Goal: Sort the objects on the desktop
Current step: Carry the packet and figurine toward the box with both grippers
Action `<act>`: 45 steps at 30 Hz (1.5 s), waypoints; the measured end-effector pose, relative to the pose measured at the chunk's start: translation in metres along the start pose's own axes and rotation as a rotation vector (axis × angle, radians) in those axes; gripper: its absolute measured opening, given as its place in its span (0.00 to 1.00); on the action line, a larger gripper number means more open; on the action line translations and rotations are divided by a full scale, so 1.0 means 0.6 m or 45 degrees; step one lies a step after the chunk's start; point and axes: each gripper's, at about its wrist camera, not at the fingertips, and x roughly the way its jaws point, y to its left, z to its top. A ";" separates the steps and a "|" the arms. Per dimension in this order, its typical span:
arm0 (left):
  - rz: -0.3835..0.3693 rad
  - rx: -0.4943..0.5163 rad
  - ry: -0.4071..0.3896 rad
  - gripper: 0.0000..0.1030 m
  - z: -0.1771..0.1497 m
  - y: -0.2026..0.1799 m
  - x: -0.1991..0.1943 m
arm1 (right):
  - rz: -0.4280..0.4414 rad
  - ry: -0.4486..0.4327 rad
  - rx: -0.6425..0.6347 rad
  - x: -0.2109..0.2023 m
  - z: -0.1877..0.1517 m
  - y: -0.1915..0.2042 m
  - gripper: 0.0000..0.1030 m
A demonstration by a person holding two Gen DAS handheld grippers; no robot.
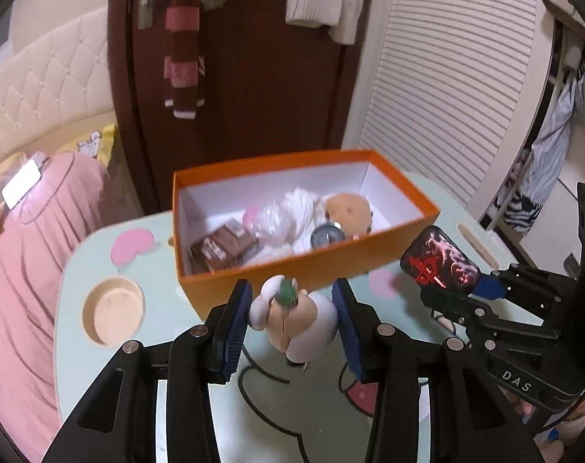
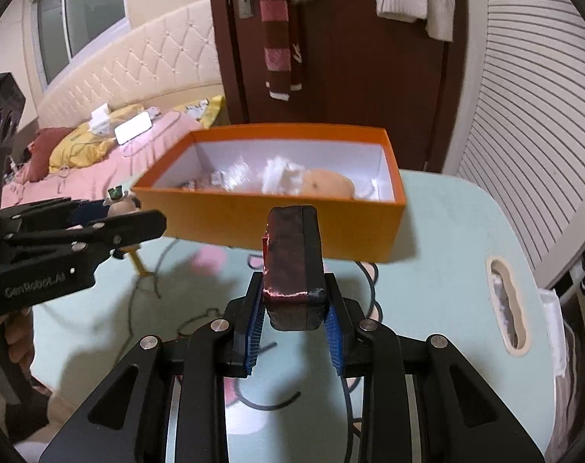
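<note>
Figurine, small, cream and tan with a green top (image 1: 292, 314), was held clenched between the blue ribbed pads of the left gripper (image 1: 292, 310), raised clear of the pale green cartoon-printed table (image 1: 76, 270), just in front of the near wall of the box. Pack, dark red and black, flat, rectangular, film-wrapped (image 2: 294, 270), was gripped at its lower end by the right gripper (image 2: 294, 320), standing upright over the table's middle, near the same wall. Box, orange cardboard, open-topped, white-lined (image 1: 311, 266), was set toward the table's far edge; a brown printed carton (image 1: 223, 249), a clear plastic bag with pink contents (image 1: 271, 218), a white fluffy item (image 1: 302, 200), a tan plush toy (image 1: 348, 204) and a round metal-rimmed disc (image 1: 327, 236) were contained in it. Recess, round, wood-coloured (image 1: 113, 308), was sunk near the table's left edge.
</note>
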 end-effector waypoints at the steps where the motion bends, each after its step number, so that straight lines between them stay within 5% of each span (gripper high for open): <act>1: -0.005 -0.001 -0.004 0.40 0.006 0.002 0.000 | 0.002 -0.006 -0.002 -0.002 0.006 0.001 0.29; 19: -0.042 -0.042 -0.048 0.40 0.125 0.043 0.078 | -0.002 -0.064 0.015 0.065 0.149 -0.007 0.29; 32: -0.056 -0.073 -0.007 0.40 0.121 0.053 0.105 | 0.027 0.014 0.030 0.120 0.157 -0.011 0.29; 45: -0.101 -0.038 -0.048 0.40 0.061 0.011 0.003 | 0.047 -0.063 0.037 0.028 0.125 -0.003 0.29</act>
